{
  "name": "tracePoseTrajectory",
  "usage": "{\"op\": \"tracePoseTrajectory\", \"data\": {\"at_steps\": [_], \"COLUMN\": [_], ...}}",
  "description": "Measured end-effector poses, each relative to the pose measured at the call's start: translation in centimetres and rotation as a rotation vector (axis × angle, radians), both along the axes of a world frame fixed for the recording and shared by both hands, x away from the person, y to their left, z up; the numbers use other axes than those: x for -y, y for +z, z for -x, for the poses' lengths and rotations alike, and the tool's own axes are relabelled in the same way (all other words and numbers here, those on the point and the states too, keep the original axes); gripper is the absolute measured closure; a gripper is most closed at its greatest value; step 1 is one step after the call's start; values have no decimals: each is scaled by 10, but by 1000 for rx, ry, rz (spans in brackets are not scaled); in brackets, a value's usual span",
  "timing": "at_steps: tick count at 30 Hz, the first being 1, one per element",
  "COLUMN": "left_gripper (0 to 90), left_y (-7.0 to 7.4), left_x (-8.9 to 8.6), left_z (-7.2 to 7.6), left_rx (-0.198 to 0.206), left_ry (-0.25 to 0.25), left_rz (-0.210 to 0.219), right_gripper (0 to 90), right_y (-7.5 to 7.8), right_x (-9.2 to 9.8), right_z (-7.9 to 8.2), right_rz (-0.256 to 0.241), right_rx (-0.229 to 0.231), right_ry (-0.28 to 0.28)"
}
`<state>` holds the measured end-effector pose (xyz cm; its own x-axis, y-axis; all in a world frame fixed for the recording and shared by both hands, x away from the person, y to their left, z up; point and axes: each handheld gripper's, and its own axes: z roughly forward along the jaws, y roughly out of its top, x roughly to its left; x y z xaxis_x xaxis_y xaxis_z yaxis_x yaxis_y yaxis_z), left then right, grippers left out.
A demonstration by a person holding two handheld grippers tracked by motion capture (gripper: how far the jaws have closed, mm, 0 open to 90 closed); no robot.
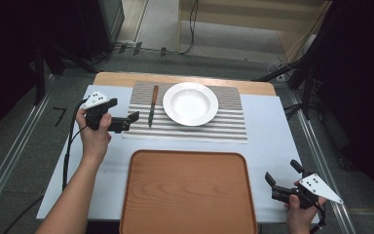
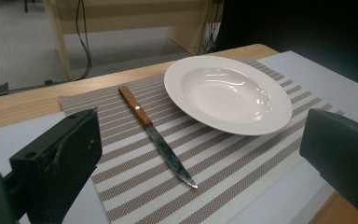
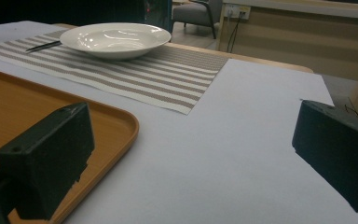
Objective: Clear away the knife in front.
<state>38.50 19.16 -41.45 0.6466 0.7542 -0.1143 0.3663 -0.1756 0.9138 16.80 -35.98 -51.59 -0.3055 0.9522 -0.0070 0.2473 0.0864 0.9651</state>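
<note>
A white deep plate [image 1: 190, 103] sits on a striped placemat [image 1: 224, 129] at the back of the table. Left of the plate lies a wooden-handled knife [image 1: 153, 105], blade toward me. My left gripper [image 1: 129, 122] is open at the placemat's left edge, just short of the knife tip, with nothing between its jaws. From the left gripper view, the knife [image 2: 158, 137] and plate [image 2: 227, 93] lie ahead on the placemat [image 2: 205, 182]. My right gripper [image 1: 282, 173] is open and holds nothing, low at the table's front right corner, beside the tray.
An empty brown wooden tray [image 1: 187, 192] fills the front middle of the white table cover [image 1: 268, 126]; its rounded corner [image 3: 121, 123] lies left of the right gripper's jaws. Bare white cover stretches between the tray, the placemat [image 3: 121, 70] and the table's right edge.
</note>
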Motion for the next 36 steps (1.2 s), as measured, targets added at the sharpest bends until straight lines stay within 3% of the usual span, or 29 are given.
{"op": "tracePoseTrajectory", "data": {"at_steps": [13, 19, 23, 26, 35, 36], "left_gripper": [0, 46, 61, 76, 244, 259], "left_y": [3, 3, 2, 0, -5, -8], "left_x": [16, 28, 33, 41, 57, 59], "left_z": [-33, -57, -66, -79, -103, -108], "left_rx": [-43, -86, -119, -148, -221, -249], "left_ry": [7, 53, 42, 67, 157, 171], "left_rz": [-22, -47, -45, -52, -108, -128], "right_gripper": [0, 0, 0, 0, 0, 0], "right_y": [0, 0, 0, 0, 0, 0], "right_x": [0, 0, -1, -1, -1, -1], "right_z": [0, -1, -1, -1, -2, -2], "right_rz": [0, 2, 3, 5, 2, 1], "right_rx": [1, 1, 0, 0, -1, -1], "right_ry": [3, 4, 3, 0, -6, -4]}}
